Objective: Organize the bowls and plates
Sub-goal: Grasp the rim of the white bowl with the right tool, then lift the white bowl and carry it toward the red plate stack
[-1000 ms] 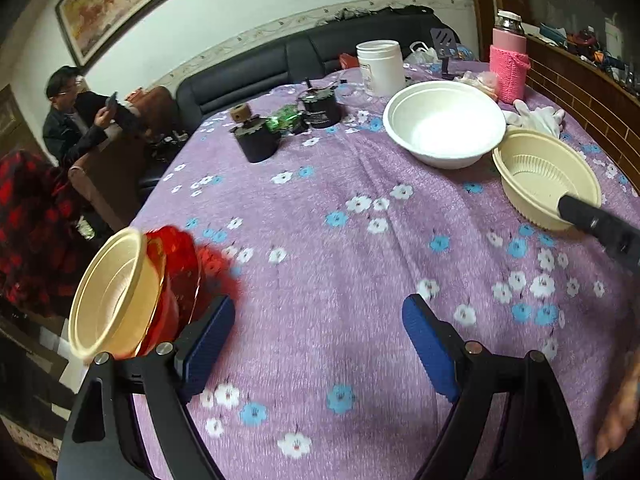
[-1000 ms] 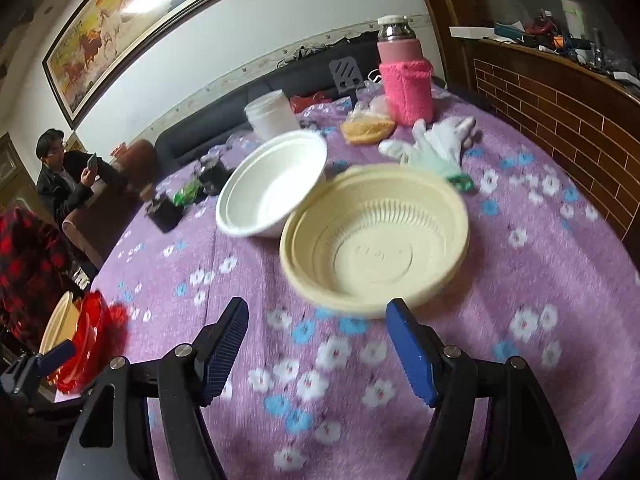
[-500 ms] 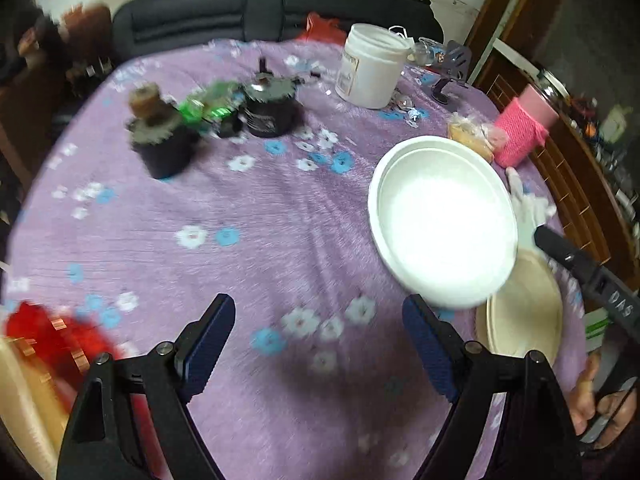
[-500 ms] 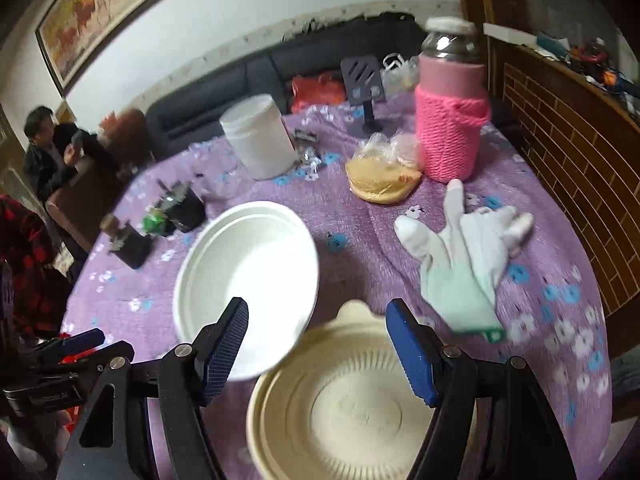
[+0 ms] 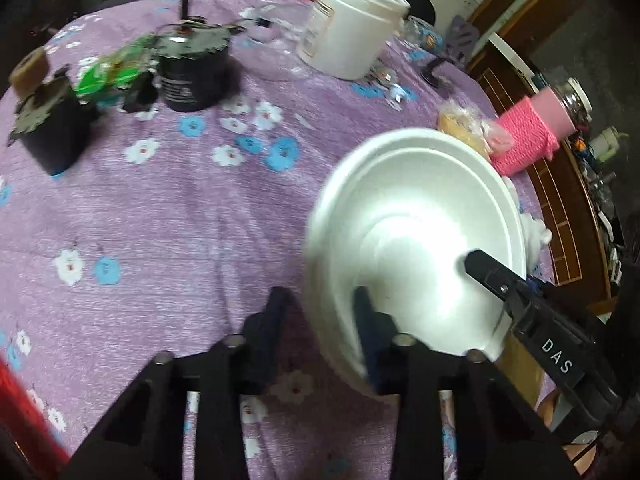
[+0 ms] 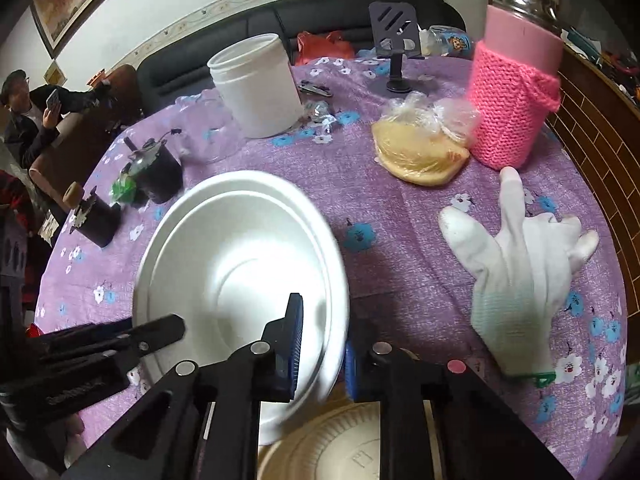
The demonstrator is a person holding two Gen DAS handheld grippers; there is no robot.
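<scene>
A large white foam bowl [image 5: 416, 240] sits on the purple flowered tablecloth [image 5: 168, 216]. My left gripper [image 5: 320, 316] is closed over the bowl's near left rim, one finger inside and one outside. My right gripper [image 6: 322, 344] is closed over the same white bowl [image 6: 240, 268] at its near right rim. A cream plastic bowl [image 6: 332, 448] lies just below the right gripper. A red plate [image 5: 24, 412] shows at the left wrist view's lower left edge.
Past the bowl stand a white jar [image 6: 256, 84], two black pots [image 5: 192, 72], a pink knitted bottle [image 6: 516, 96], a bagged pancake [image 6: 420, 152], a white glove [image 6: 516, 272] and a phone stand [image 6: 396, 40]. A wooden ledge [image 5: 568, 184] runs along the right.
Both grippers moved in on the white bowl and closed over its rim from opposite sides. The cream bowl and the red plate slid toward the frame edges.
</scene>
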